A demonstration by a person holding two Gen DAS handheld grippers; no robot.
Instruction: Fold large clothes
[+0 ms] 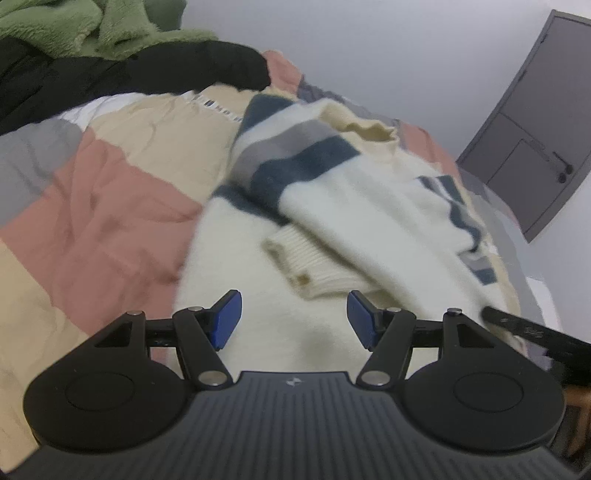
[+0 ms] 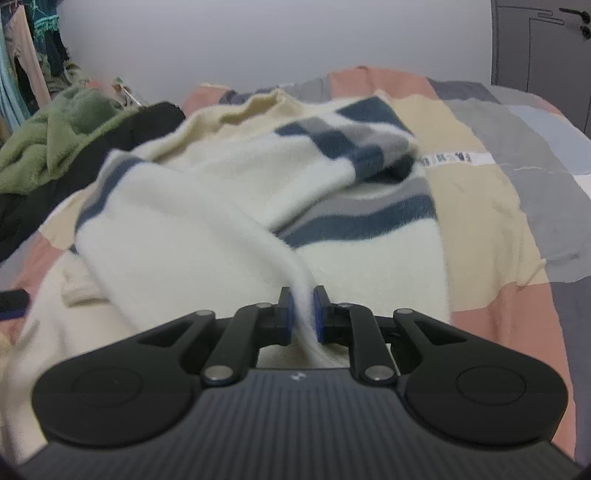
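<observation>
Our left hand-held gripper (image 1: 293, 319) hangs released, its blue pads (image 1: 226, 319) spread wide with nothing between them, just above the cream body of the sweater (image 1: 280, 332). From this wrist view we see the sweater lying on the patchwork bedspread (image 1: 92, 221), a striped sleeve folded across it and a ribbed cuff (image 1: 314, 266) just beyond the fingertips. Past the sweater's far end lie a black garment (image 1: 166, 70) and a green fleece (image 1: 74, 26); a grey door (image 1: 535, 129) stands beyond its right side.

From the right wrist view, our right hand-held gripper (image 2: 303, 314) is clenched on a raised ridge of the sweater (image 2: 207, 229), the white fabric pinched between both pads. The green fleece (image 2: 55, 136) and black garment (image 2: 110, 147) sit off the sweater's left side, on the bedspread (image 2: 517, 221).
</observation>
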